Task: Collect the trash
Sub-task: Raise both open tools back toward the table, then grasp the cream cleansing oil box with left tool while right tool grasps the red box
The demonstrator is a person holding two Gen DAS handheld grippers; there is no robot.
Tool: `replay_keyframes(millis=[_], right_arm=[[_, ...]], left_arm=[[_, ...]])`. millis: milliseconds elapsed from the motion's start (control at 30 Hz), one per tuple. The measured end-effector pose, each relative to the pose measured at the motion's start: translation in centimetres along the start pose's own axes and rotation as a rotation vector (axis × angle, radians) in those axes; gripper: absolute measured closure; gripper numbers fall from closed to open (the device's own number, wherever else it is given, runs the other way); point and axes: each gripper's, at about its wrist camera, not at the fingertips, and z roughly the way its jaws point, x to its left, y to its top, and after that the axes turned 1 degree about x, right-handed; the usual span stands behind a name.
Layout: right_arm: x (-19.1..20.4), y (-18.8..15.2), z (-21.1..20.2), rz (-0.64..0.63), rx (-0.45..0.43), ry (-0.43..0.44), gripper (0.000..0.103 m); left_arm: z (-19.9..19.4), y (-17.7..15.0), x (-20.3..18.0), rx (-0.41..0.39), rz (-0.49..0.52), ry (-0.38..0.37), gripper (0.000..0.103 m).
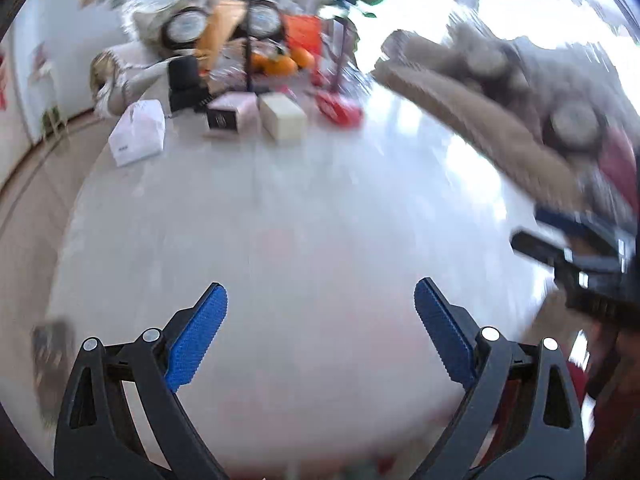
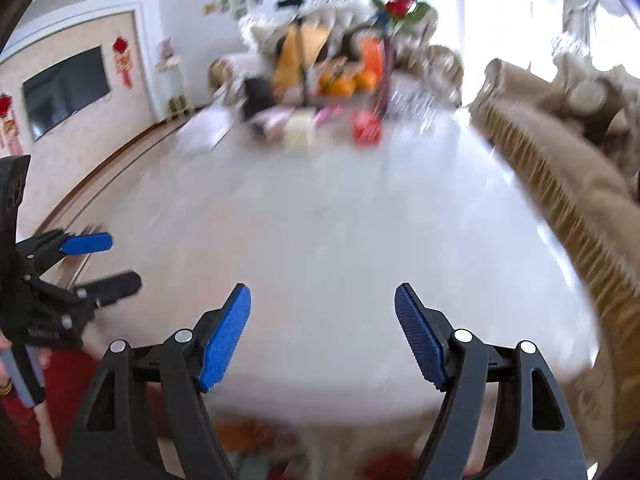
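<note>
left wrist view shows the left claw released, jaws wide and empty, hovering above the near end of a long white desk. right wrist view shows the right claw likewise spread and holding nothing, over the same near end. both pictures are smeared by motion.

the likely trash lies at the far end of the desk, well apart from both claws: a white box, a dark-faced pink box, a cream box and a red packet, just in front of oranges and a vase with a red flower. which of these counts as trash i cannot tell.

risks, as i judge them: the blur makes aiming poor, so a fast reach could knock the vase or scatter the oranges. the claws sit close side by side and could collide on a shared reach. a fringed sofa crowds the right edge and could snag the right claw.
</note>
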Motion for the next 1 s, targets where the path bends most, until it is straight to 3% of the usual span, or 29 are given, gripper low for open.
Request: replay_keyframes(millis=[100,233,433,633,1000], right_arm=[[-2.0,4.8,3.9,0.003,-0.028,-0.055,0.032],[-4.5,10.2,10.9,-0.018,-0.043,-0.126,0.032],[-6.2,14.9,19.3,-0.016,0.021,-0.116,0.032],[-5.4,17.3,25.0,-0.113,0.080,-0.117,0.032],[-5.6,19.5,30.7,-0.134,0.160,-0.129,0.027]], left_arm=[[4.9,5.5,1.1,-0.029,-0.102,-0.007,0.011],[12.0,11.3,2.3,0.004,-0.174,0.005,0.011],[19.6,16.4,3.3,0.072,-0.236,0.047,0.011],[23.4,19.6,3.8,0.124,-0.244,0.127,0.011],[27.6,20.3,4.4,0.193,-0.264,0.178,0.011]])
